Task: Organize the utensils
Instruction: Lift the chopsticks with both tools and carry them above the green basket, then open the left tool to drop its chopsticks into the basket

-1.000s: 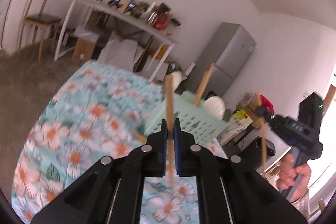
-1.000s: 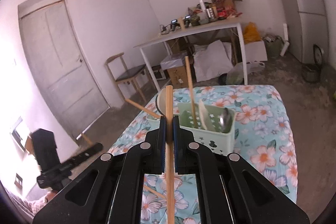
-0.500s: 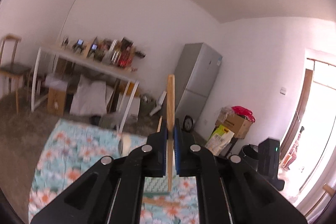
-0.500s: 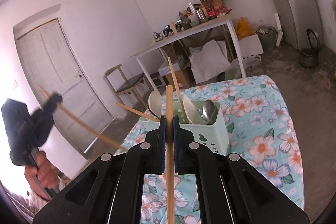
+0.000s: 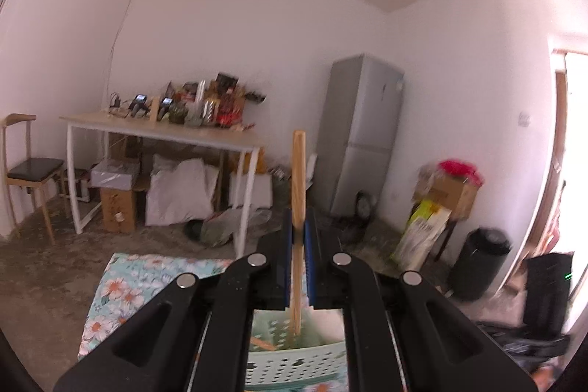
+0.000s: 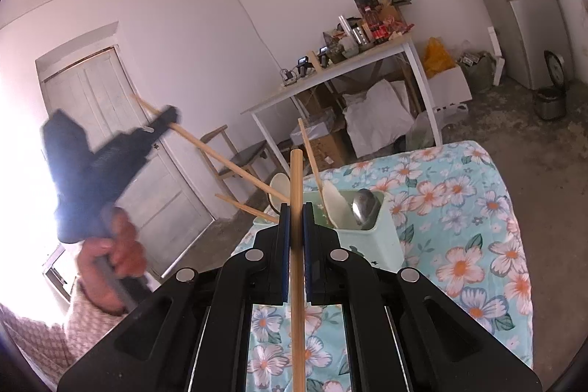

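Each gripper is clamped tight on one wooden chopstick right now. The left gripper (image 5: 298,237) has its fingers pinched on a chopstick (image 5: 297,171) held upright, its lower tip hanging just over the green basket (image 5: 294,364). The right gripper (image 6: 294,223) holds a second chopstick (image 6: 296,281) the same way, near the basket (image 6: 371,241) on the floral counter (image 6: 474,245). The basket already holds spoons and a few chopsticks. My tip: get the tip well inside the rim before letting go, pick a free slot beside the other sticks, and do one hand at a time so they don't clash.
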